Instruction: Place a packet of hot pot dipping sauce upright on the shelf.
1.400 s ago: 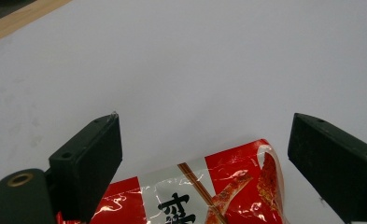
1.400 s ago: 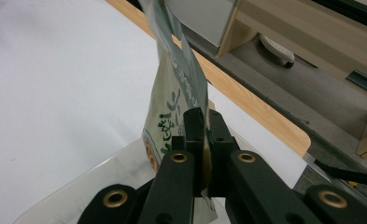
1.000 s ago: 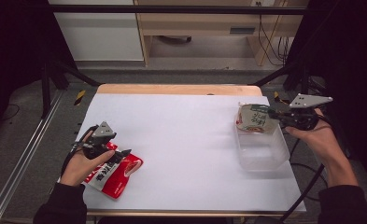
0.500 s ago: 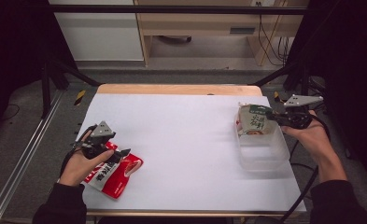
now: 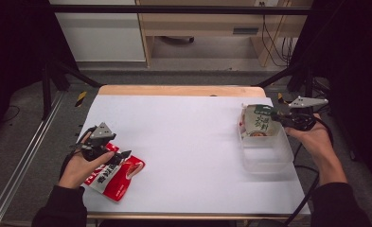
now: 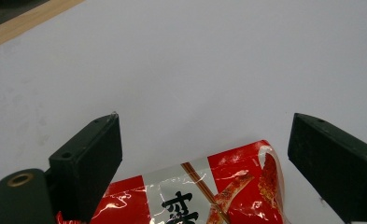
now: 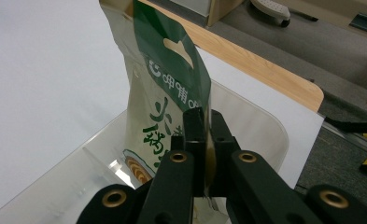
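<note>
Right now the packing step is under way: the right gripper (image 5: 279, 115) has its jaws clamped on the edge of a green-and-cream snack pouch (image 5: 257, 122), holding it upright with its bottom end inside the clear plastic container (image 5: 269, 156) that sits near the table's (image 5: 188, 127) right edge. In the right gripper view the pouch (image 7: 165, 93) stands steep against the container's (image 7: 260, 126) far wall, its lower end already below the rim. The next move, as I judge it, calls for tipping the pouch flat and easing the jaws apart so it settles on the floor of the container. Near the table's front left corner, the left gripper (image 5: 109, 153) hovers with jaws spread wide over a red snack packet (image 5: 117, 176), touching nothing; closing on that packet looks like the following pick.
</note>
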The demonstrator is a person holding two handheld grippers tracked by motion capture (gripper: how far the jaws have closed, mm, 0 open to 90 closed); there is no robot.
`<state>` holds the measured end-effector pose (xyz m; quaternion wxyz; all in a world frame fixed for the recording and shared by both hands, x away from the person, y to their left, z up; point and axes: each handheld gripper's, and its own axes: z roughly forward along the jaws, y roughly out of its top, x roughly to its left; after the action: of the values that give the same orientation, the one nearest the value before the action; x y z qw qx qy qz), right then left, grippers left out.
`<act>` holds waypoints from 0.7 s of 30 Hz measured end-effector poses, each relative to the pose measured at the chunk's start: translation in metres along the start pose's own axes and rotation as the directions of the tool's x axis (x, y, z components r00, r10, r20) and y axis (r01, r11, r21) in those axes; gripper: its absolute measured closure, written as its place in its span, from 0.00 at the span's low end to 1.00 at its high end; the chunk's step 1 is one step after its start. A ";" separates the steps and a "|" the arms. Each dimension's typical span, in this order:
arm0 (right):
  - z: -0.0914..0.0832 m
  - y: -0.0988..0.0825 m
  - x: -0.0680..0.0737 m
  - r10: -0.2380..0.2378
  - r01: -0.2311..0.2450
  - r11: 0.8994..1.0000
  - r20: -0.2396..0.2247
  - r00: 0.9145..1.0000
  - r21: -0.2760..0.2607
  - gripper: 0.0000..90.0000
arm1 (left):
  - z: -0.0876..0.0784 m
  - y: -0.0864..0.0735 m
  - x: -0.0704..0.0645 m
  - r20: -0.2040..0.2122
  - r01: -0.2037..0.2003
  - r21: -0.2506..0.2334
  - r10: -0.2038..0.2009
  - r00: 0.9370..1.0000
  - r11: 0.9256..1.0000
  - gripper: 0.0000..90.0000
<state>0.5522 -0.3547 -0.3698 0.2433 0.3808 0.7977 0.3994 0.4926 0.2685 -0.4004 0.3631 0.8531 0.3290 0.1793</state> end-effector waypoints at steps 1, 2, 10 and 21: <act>0.000 0.000 0.000 0.001 -0.001 1.000 0.001 1.000 0.001 1.00 | 0.000 0.000 0.000 -0.001 0.001 -0.001 -0.001 1.000 1.000 0.11; 0.000 0.000 0.000 -0.001 0.001 1.000 0.003 1.000 -0.001 1.00 | 0.000 0.000 0.000 -0.002 0.001 -0.002 -0.001 1.000 1.000 0.11; 0.001 0.000 0.001 0.009 -0.009 1.000 0.028 1.000 0.003 0.99 | -0.001 -0.001 0.001 -0.004 0.001 0.000 -0.001 1.000 1.000 0.11; 0.003 0.001 0.005 0.037 -0.038 0.999 0.090 0.995 0.017 0.88 | -0.002 -0.002 0.001 -0.011 0.000 0.007 0.000 1.000 1.000 0.11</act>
<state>0.5518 -0.3489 -0.3710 0.2678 0.4156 0.7823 0.3789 0.4915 0.2716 -0.4010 0.3584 0.8533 0.3316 0.1831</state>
